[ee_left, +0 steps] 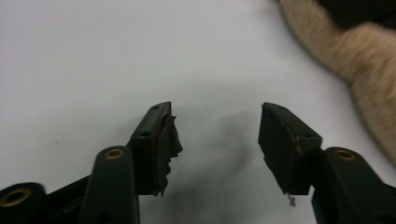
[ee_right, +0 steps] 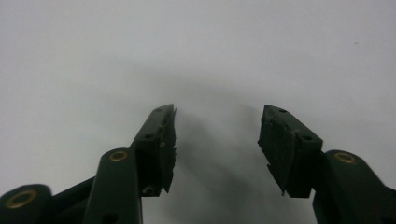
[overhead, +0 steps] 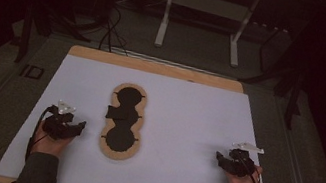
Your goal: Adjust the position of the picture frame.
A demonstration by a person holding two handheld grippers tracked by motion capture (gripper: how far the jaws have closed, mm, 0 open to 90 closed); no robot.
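- Table (overhead: 189, 76) with a wooden edge sits mid-frame in the high view, covered by a white sheet (overhead: 185, 126); the room around it is dark.
- Wooden board (overhead: 124, 120), shaped like two joined rounds, lies on the sheet just left of frame centre, long axis running up and down the frame. Two dark round recesses in it, one upper, one lower.
- Small black piece (overhead: 115, 112) sits at the board's narrow waist, on its left side; what it is exactly I cannot tell.
- Left gripper (overhead: 74, 128) rests at lower left of the high view, held in the person's hand, tips pointing toward the board, near its lower left edge but apart from it.
- Left gripper view: jaws stand wide, nothing between them, white sheet beneath; the board's tan rim (ee_left: 355, 60) crosses the upper right corner.
- Right gripper (overhead: 221, 159) sits at lower right of the high view, well apart from the board.
- Right gripper view: jaws wide apart, empty, bare white sheet ahead.
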